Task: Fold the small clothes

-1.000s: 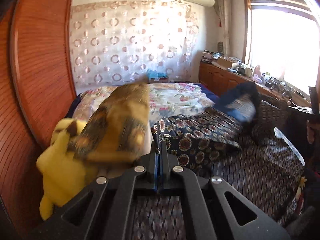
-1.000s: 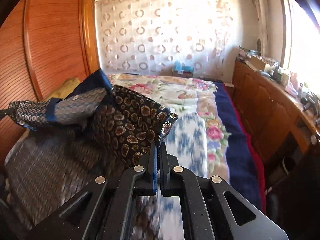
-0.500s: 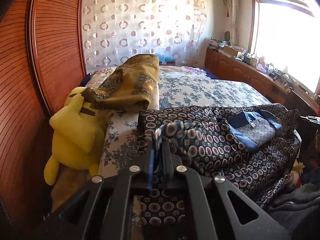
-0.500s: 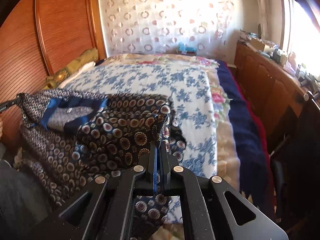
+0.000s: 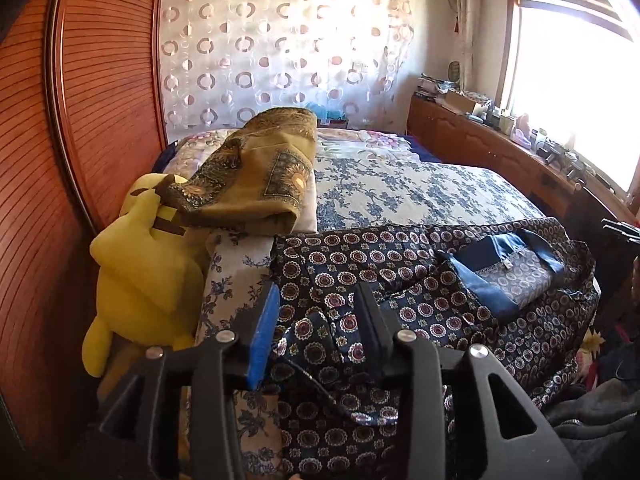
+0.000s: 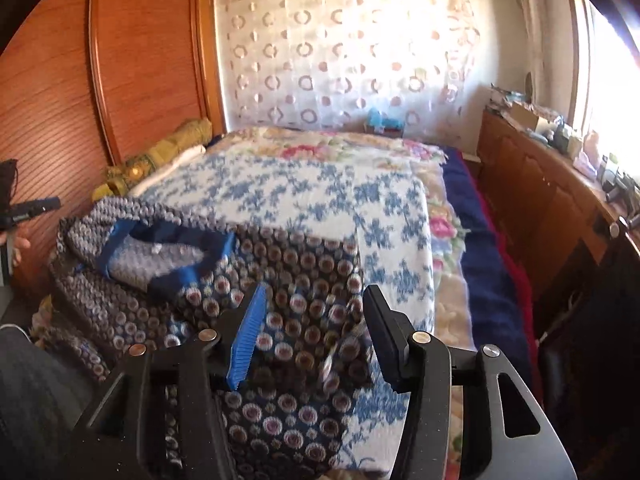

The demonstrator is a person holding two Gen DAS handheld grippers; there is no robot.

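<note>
Far left: yellow plush toy (image 5: pixel 140 264) against the wooden headboard (image 5: pixel 100 92). Left gripper (image 5: pixel 316 300) opening, jaws parted, pads clear of the dark patterned garment (image 5: pixel 400 280) spread flat on the floral bedspread (image 5: pixel 420 192). Right gripper (image 6: pixel 314 298) opening too, jaws parted over the garment's edge, gripping nothing.

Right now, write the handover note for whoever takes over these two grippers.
Left gripper: jaws opening, a fold of the patterned garment between them, not pinched.
Right gripper: jaws opening over the same garment, nothing pinched.
Garment lies spread on the bed, collar showing.
Done: laid out.
Left: the folding itself.
</note>
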